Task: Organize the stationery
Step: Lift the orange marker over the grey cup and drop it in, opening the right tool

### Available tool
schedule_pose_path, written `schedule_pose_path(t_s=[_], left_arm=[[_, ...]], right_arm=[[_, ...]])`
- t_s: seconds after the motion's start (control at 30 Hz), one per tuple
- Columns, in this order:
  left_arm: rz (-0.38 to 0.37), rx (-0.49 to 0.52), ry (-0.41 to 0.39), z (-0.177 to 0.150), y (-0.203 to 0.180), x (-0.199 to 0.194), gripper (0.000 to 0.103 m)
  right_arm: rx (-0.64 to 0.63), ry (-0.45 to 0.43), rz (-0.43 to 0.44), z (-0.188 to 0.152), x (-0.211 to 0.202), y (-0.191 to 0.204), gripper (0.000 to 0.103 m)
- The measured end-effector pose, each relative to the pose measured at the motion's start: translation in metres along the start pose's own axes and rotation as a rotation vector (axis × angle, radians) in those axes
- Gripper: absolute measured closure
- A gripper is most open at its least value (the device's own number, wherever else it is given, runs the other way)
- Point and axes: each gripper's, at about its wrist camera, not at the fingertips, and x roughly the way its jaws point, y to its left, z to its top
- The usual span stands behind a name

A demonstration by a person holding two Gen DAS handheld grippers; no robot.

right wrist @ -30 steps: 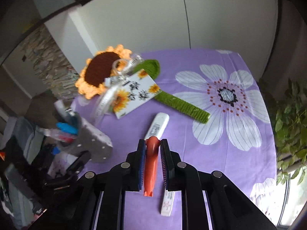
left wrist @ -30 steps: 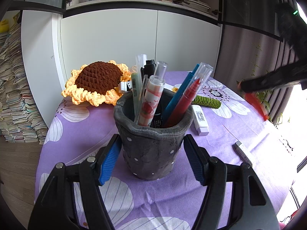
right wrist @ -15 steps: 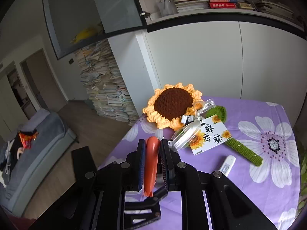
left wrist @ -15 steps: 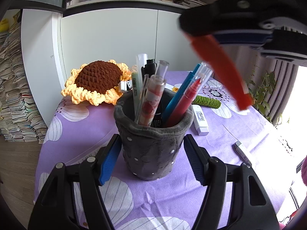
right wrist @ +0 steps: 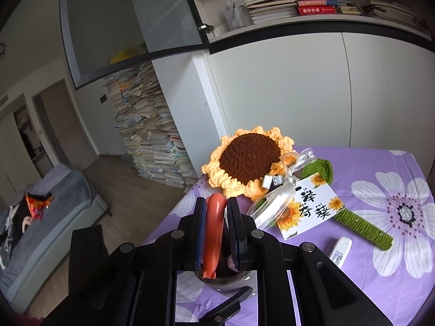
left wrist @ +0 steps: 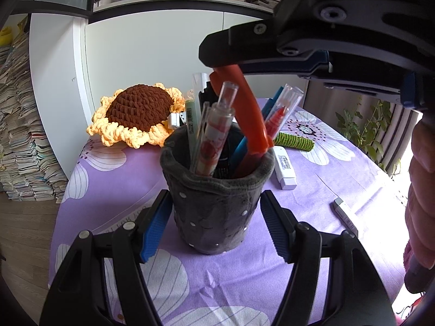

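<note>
A dark grey felt pen holder (left wrist: 217,203) stands on the purple floral tablecloth, holding several pens. My left gripper (left wrist: 217,222) is open, one blue-padded finger on each side of the holder, not clearly touching. My right gripper (right wrist: 216,233) is shut on an orange-red pen (right wrist: 214,233). In the left wrist view that pen (left wrist: 247,108) hangs from the right gripper above the holder, its lower tip at the holder's rim among the other pens.
A crocheted sunflower (right wrist: 250,160) with a green stem (right wrist: 361,225) and a card (right wrist: 310,206) lies at the table's far side. A white eraser-like stick (left wrist: 284,165) and a small white-grey item (left wrist: 345,216) lie right of the holder. Book stacks stand on the floor left.
My right gripper has swung from the right side of the table to above the holder, bringing the orange-red pen down to the rim. My left gripper has stayed still.
</note>
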Motion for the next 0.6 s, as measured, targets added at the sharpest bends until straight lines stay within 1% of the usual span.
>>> schedule_pose_path(t_s=[0.13,0.23,0.33,0.6], left_arm=[[-0.002,-0.002,0.002,0.0,0.0,0.0,0.036],[-0.003,-0.004,0.002,0.0,0.0,0.001,0.036],[-0.004,-0.004,0.003,0.0,0.0,0.001,0.036],[-0.004,-0.003,0.002,0.0,0.0,0.001,0.036]], right_arm=[[-0.004,-0.018,0.026,-0.001,0.0,-0.002,0.086],[0.014,-0.008,0.043,-0.001,0.005,-0.007,0.086],[0.031,0.005,0.034,-0.003,0.006,-0.012,0.086],[0.003,0.005,0.013,-0.002,-0.007,-0.008,0.086]])
